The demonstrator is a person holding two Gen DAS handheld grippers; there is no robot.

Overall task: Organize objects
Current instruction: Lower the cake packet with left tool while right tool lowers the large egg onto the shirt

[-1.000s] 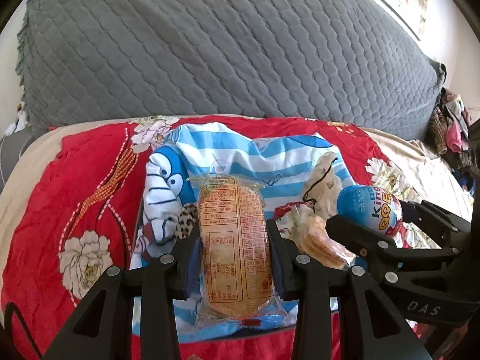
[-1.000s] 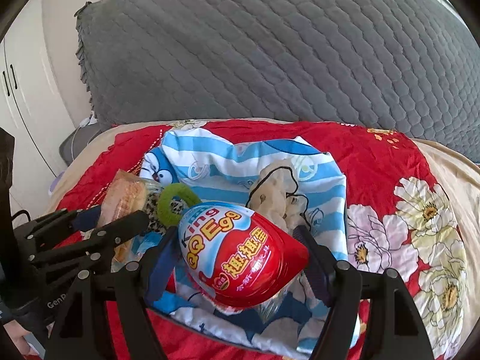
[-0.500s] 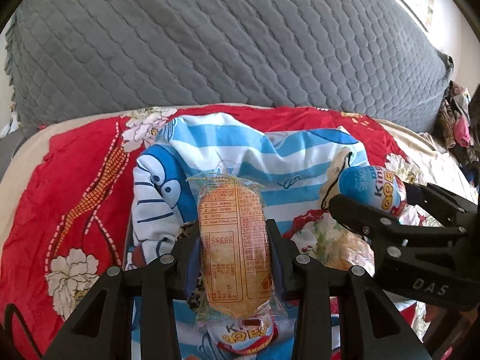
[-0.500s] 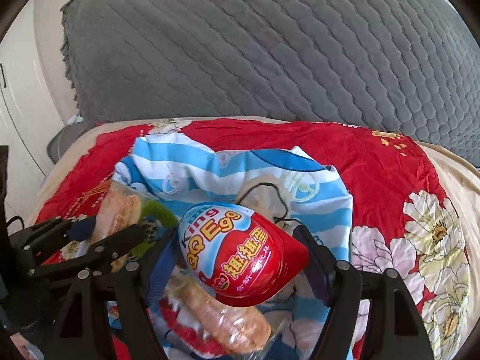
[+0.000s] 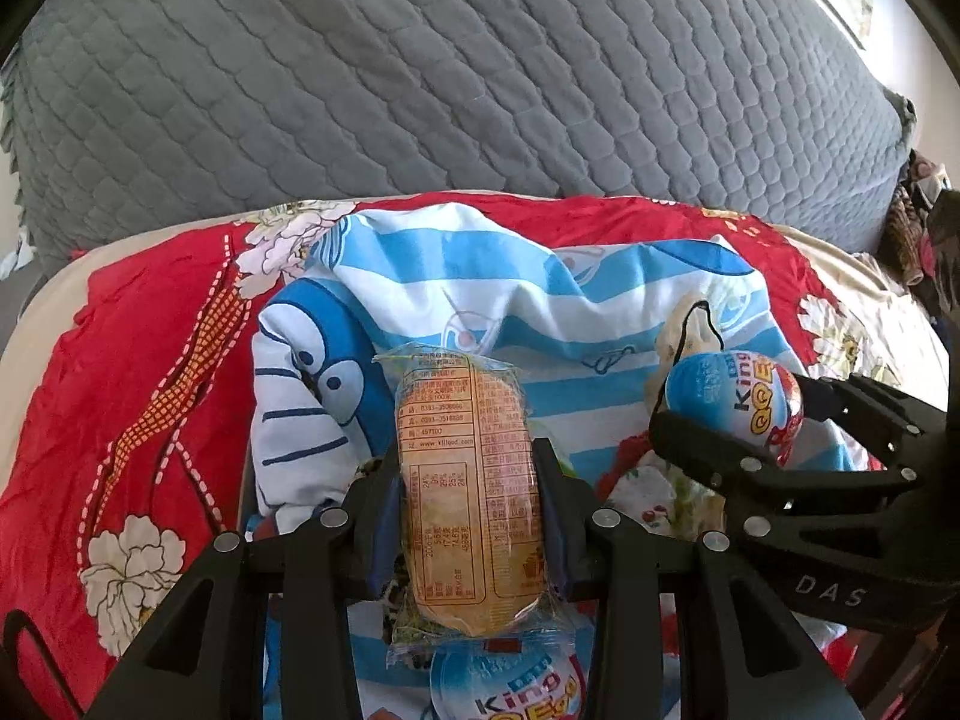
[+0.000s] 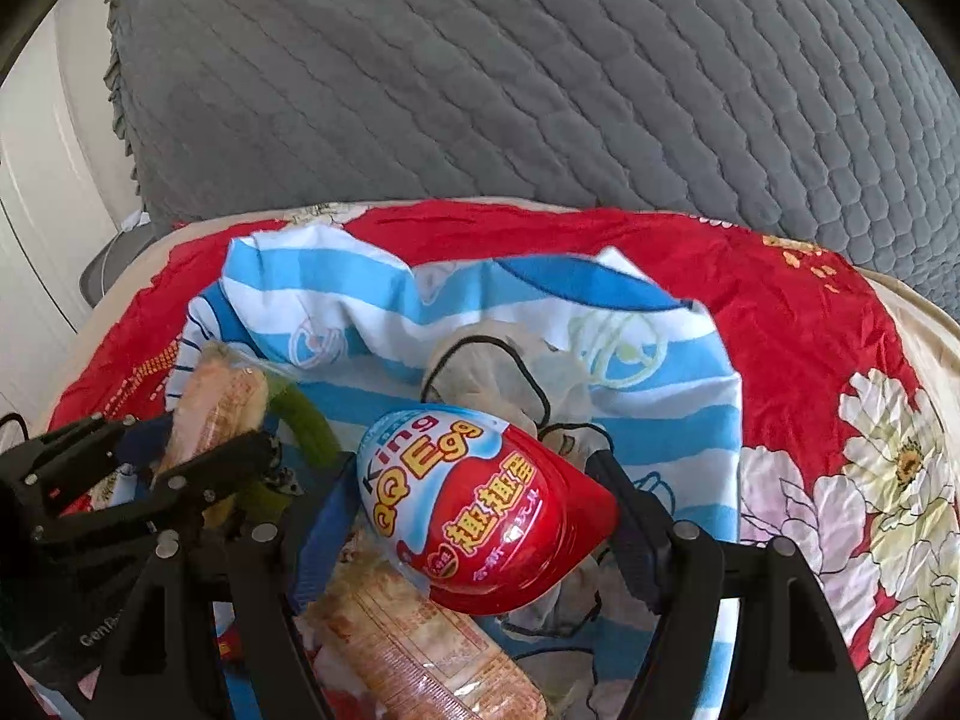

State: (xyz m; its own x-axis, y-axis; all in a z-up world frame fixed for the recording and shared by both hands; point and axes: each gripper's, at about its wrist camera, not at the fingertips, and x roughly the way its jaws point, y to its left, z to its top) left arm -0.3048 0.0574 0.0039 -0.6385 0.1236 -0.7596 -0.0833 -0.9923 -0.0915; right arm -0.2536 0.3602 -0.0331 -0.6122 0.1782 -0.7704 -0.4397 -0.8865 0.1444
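Observation:
My left gripper [image 5: 471,516] is shut on a wrapped orange bread pack [image 5: 465,480], held above the blue-and-white striped cartoon cloth [image 5: 540,300]. My right gripper [image 6: 480,492] is shut on a red and blue King Egg toy egg [image 6: 480,498]; that egg also shows in the left wrist view [image 5: 735,399], to the right of the bread. The bread pack shows at the left in the right wrist view [image 6: 216,408]. A second King Egg [image 5: 510,687] lies below the bread. Another wrapped bread pack [image 6: 420,642] lies under the right gripper.
The striped cloth lies on a red floral sheet [image 5: 150,390]. A grey quilted cover [image 5: 450,72] rises behind. A beige mask with black loops [image 6: 498,372] and a green ring [image 6: 306,420] lie on the cloth. Clothes [image 5: 918,222] are piled at far right.
Both grippers moved back and lower with their loads still held. The second egg and the lower bread pack have come into view beneath them.

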